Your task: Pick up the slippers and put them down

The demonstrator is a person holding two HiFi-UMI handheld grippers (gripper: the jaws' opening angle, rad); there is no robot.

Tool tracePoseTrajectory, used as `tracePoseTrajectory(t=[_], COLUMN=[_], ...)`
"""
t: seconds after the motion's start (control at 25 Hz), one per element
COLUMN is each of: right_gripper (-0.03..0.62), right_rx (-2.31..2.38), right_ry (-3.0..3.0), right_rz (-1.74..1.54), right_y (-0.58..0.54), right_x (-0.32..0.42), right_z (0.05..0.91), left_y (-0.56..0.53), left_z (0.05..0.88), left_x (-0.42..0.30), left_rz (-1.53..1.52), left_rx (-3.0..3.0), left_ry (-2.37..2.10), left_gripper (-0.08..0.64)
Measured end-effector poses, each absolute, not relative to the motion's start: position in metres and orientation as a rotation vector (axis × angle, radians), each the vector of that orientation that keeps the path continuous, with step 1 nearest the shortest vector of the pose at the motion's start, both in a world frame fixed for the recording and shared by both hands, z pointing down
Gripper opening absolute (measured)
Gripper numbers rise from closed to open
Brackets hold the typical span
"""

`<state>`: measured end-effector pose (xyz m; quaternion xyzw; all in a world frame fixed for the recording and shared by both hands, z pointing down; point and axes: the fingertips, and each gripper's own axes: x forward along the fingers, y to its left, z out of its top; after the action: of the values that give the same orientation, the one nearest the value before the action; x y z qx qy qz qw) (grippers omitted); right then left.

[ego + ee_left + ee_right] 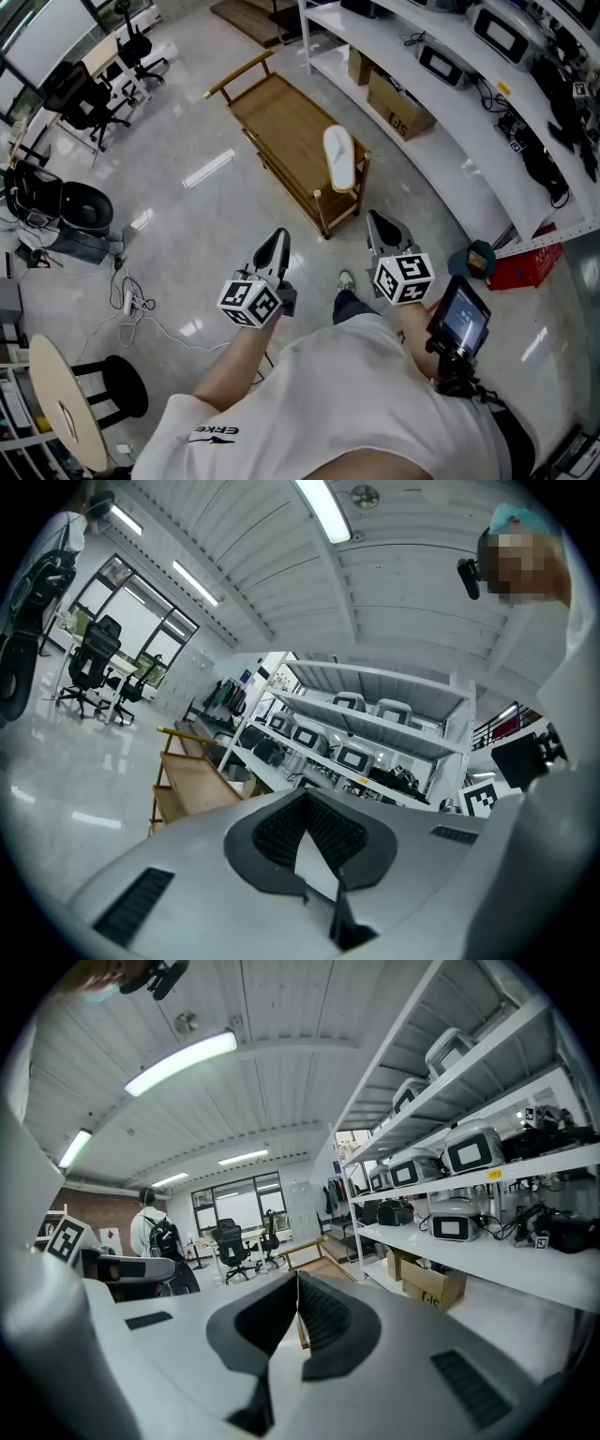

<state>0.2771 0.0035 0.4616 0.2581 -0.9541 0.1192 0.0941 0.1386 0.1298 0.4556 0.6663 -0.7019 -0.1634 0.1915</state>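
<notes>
While left gripper (278, 239) and right gripper (380, 223) are clenched empty, the white slipper (338, 157) on the wooden rack (281, 122) appears light and pliable, best pinched at its edge.

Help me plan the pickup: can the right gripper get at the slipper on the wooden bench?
Probably yes. The slipper lies uncovered at the bench's near end, bare floor before it. The right gripper is short of it, jaws shut, so must open first.

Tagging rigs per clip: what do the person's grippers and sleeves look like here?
Both the left gripper and right gripper have smooth grey shells with black textured pads. Each carries a white cube with black square markers. The person wears a white short-sleeved T-shirt with small black lettering.
</notes>
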Motion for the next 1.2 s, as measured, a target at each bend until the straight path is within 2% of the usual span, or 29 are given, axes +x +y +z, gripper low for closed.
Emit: tracePoseTrajectory(t=[0.6, 1.2], right_gripper=[0.006, 0.006], right_rx=[0.753, 0.792], right_ry=[-2.791, -2.66], right_rz=[0.534, 0.713], right_y=[-0.17, -0.222], right_x=[0.269, 0.237], right_z=[0.488, 0.556], left_y=[-0.042, -0.109], left_z=[0.461, 0.52], left_x=[0.123, 0.089], left_rz=[-0.341, -0.203], left_rx=[1.824, 1.82], left_ry=[-1.983, -1.868], left_gripper=[0.003, 0.003])
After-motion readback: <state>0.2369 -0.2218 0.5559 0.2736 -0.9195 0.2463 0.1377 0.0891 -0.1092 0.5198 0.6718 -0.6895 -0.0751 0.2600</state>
